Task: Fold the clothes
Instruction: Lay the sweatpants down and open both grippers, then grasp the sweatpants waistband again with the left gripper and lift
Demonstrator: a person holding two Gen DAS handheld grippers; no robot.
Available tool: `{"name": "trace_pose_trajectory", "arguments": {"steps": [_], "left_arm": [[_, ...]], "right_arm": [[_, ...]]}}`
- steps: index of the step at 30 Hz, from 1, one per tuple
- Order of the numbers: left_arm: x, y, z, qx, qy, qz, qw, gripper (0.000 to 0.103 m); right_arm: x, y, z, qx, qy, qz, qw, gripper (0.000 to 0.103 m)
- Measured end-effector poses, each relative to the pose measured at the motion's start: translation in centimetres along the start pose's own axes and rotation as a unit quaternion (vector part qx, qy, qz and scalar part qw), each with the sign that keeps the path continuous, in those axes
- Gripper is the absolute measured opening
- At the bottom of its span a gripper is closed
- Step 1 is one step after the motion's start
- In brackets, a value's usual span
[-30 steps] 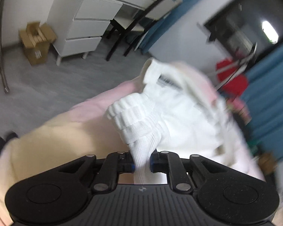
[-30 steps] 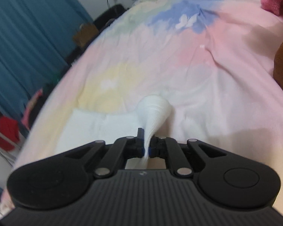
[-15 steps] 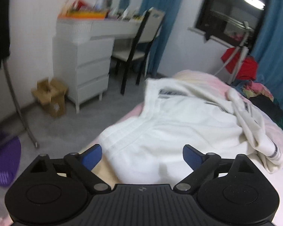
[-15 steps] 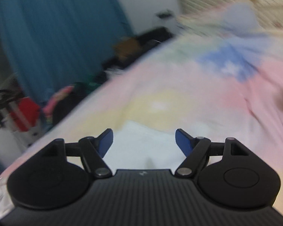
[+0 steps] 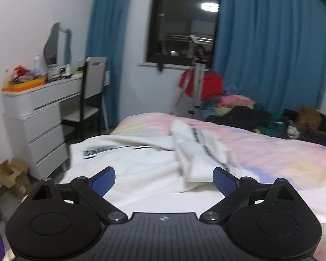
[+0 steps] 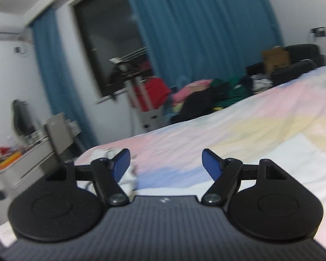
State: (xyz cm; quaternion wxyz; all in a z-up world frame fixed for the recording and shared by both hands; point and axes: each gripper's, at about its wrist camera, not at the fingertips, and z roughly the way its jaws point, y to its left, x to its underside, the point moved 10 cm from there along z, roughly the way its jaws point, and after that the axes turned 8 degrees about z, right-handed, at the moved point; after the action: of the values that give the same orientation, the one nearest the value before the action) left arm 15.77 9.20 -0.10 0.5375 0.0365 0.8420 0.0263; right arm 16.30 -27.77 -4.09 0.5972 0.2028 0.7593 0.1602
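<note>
A white garment with black stripes (image 5: 154, 163) lies spread on the pastel bedspread (image 5: 282, 152), one sleeve bunched on top (image 5: 197, 145). My left gripper (image 5: 164, 179) is open and empty, held just above the garment's near part. My right gripper (image 6: 166, 163) is open and empty above the bed; part of the white garment (image 6: 293, 158) shows under and to its right, and a crumpled bit of it (image 6: 128, 174) shows by the left finger.
A white dresser (image 5: 39, 121) and a black-framed chair (image 5: 91, 95) stand left of the bed. A pile of clothes (image 5: 245, 113) and a stand with a red garment (image 5: 204, 84) are beyond the bed's far side, by blue curtains (image 5: 271, 54).
Both grippers were shut on the white garment, then opened and let it drop onto the bed. Both have since lifted and tilted up toward the window side.
</note>
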Motion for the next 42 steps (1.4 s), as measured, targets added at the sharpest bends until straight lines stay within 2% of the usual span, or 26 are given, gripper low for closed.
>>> {"name": "trace_pose_trajectory", "arguments": {"steps": [6,10,14,19,22,24,27,30,31,34,36,37,38,39,40,41,42], "left_arm": [[0.9,-4.6,1.5,0.031,-0.006,0.019,0.9993,0.099],[2.6,-5.0,5.2,0.071,0.0,0.01,0.9974,0.1],[2.2,-4.1,12.0,0.072,0.02,0.006,0.9972,0.1],[-0.9,-3.1,23.6,0.096,0.057,-0.044,0.9928,0.101],[-2.9,-2.9,30.9,0.078,0.074,-0.091,0.99,0.1],[-4.1,-3.3,34.9,0.069,0.083,-0.1,0.9891,0.1],[-5.9,-4.4,40.2,0.059,0.09,-0.075,0.9914,0.099],[-7.0,-5.3,45.0,0.021,0.11,-0.019,0.9935,0.099],[-7.2,-5.4,46.3,0.004,0.118,-0.003,0.993,0.099],[-6.7,-5.4,49.4,-0.018,0.145,0.015,0.9892,0.099],[-6.5,-5.2,51.0,-0.026,0.153,0.018,0.9877,0.094],[-6.4,-5.1,51.3,-0.027,0.15,0.013,0.9882,0.08],[-6.3,-5.1,51.6,-0.028,0.149,0.012,0.9883,0.059],[-6.1,-5.3,51.8,-0.025,0.15,0.019,0.9882,0.05],[-5.9,-5.5,51.9,-0.019,0.151,0.028,0.9879,0.032],[-5.8,-5.8,52.0,-0.014,0.152,0.037,0.9876,0.02],[-5.8,-6.2,51.7,-0.013,0.148,0.057,0.9872,0.014]], "right_arm": [[1.9,2.7,0.3,-0.026,0.015,-0.023,0.999,0.076],[3.2,2.8,0.9,-0.019,0.023,-0.022,0.999,0.076],[4.5,2.7,1.8,-0.008,0.033,-0.018,0.999,0.076],[5.9,1.6,3.7,-0.002,0.054,0.001,0.999,0.076],[6.9,0.9,4.8,0.0,0.064,0.011,0.998,0.076],[7.5,0.6,6.0,0.002,0.067,0.007,0.998,0.076],[8.3,0.1,7.8,0.006,0.071,0.001,0.997,0.076],[8.9,-0.8,9.5,0.015,0.07,0.001,0.997,0.076],[9.2,-1.1,10.1,0.019,0.069,0.001,0.997,0.076],[9.6,-1.9,11.4,0.03,0.068,-0.003,0.997,0.076],[9.8,-2.3,12.0,0.032,0.071,0.002,0.997,0.076],[9.8,-2.4,12.1,0.033,0.069,0.004,0.997,0.076],[9.8,-2.5,12.2,0.033,0.066,0.006,0.997,0.076],[9.8,-2.6,12.2,0.034,0.065,0.005,0.997,0.076],[9.9,-2.7,12.2,0.036,0.063,0.004,0.997,0.076],[9.9,-2.7,12.1,0.036,0.062,0.005,0.997,0.076],[9.9,-2.8,12.0,0.037,0.061,0.006,0.997,0.076]]}}
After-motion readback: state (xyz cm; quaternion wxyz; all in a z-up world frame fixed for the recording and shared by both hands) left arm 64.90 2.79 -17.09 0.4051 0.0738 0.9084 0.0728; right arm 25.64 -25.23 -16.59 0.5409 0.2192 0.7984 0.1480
